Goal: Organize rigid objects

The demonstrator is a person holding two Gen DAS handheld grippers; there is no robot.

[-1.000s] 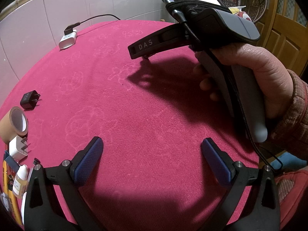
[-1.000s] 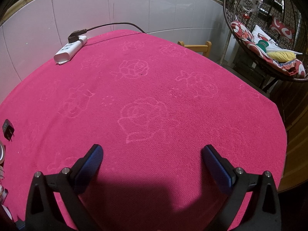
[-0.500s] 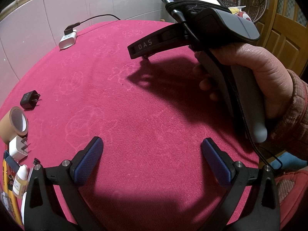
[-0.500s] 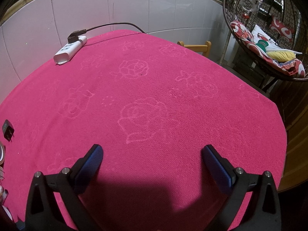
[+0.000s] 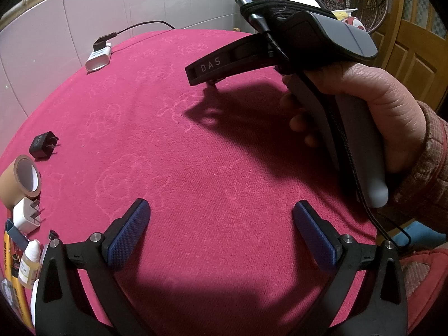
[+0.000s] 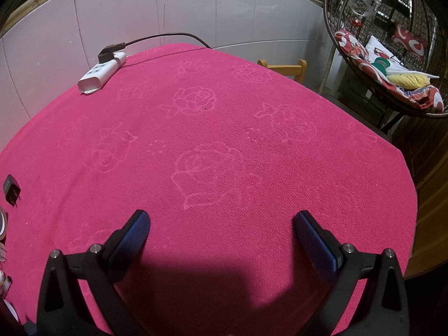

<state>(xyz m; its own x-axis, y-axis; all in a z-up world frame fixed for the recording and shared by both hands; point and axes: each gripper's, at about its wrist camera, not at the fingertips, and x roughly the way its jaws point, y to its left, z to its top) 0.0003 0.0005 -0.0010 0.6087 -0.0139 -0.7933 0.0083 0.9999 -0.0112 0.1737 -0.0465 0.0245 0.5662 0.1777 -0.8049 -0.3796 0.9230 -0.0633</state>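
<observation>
Pink towelling with faint rose outlines covered the desk [image 6: 252, 151]. Both hand-held grippers stood wide apart and held nothing: the left hand-held gripper [image 5: 221, 232] hovered over bare cloth, and so did the right hand-held gripper [image 6: 221, 232], gripped by a hand [image 5: 378, 106]. The small things lay at the desk's left edge: a black plug [image 5: 42, 145], a tape roll [image 5: 21, 179], a white plug [image 5: 25, 215] and a dropper bottle [image 5: 29, 263] (label unreadable). A power strip [image 6: 102, 73] lay near the tiled wall.
</observation>
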